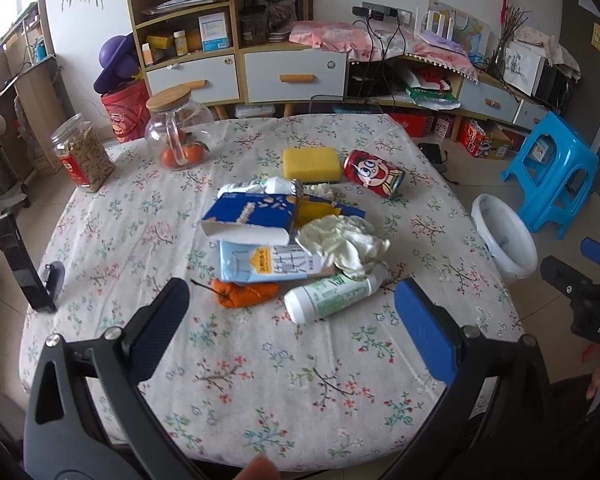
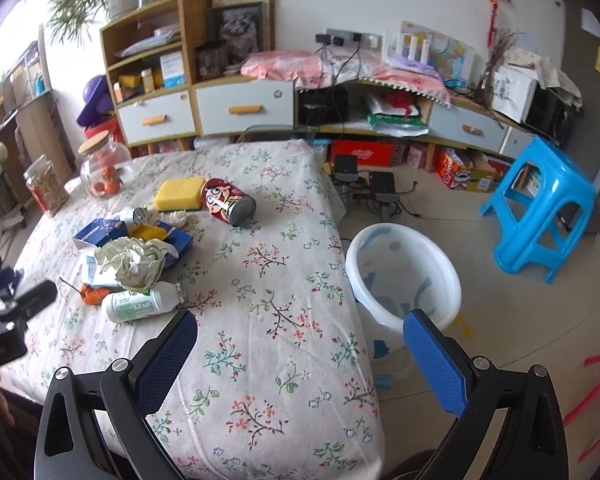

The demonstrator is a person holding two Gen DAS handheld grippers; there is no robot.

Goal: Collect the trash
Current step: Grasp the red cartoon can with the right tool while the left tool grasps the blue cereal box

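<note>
Ahead of the left gripper (image 1: 292, 308), just past its fingertips, lies the heap of trash on the table (image 1: 260, 380). Nearest, between the two spread fingers, are an orange peel (image 1: 244, 296) and a white bottle (image 1: 328, 298). The bottle lies on its side, long axis running across the gripper's line, base toward the left finger and slightly nearer, neck up and to the right. Beyond it sit a light blue carton (image 1: 260, 264), a crumpled tissue (image 1: 344, 244) and a torn dark blue box (image 1: 252, 216); farther still, a yellow sponge (image 1: 310, 164) and a red can (image 1: 374, 174), tipped over. The left jaws stand wide apart and hold nothing; the tool points level over the table edge toward the heap.

Off the table's right edge, on the floor, stands the white bin (image 2: 404, 276). It lies directly ahead of the right gripper (image 2: 300, 344), toward its right finger, while the bottle (image 2: 140, 304) sits just off its left fingertip. The right jaws are likewise spread and empty, straddling the table edge.

Judgement: the left gripper is squarely placed for the bottle or peel, and its fingers already bracket the bottle. The right gripper is nearer the bin and also within reach of the bottle. No item has yet been lifted; collection appears to be at its start.
</note>
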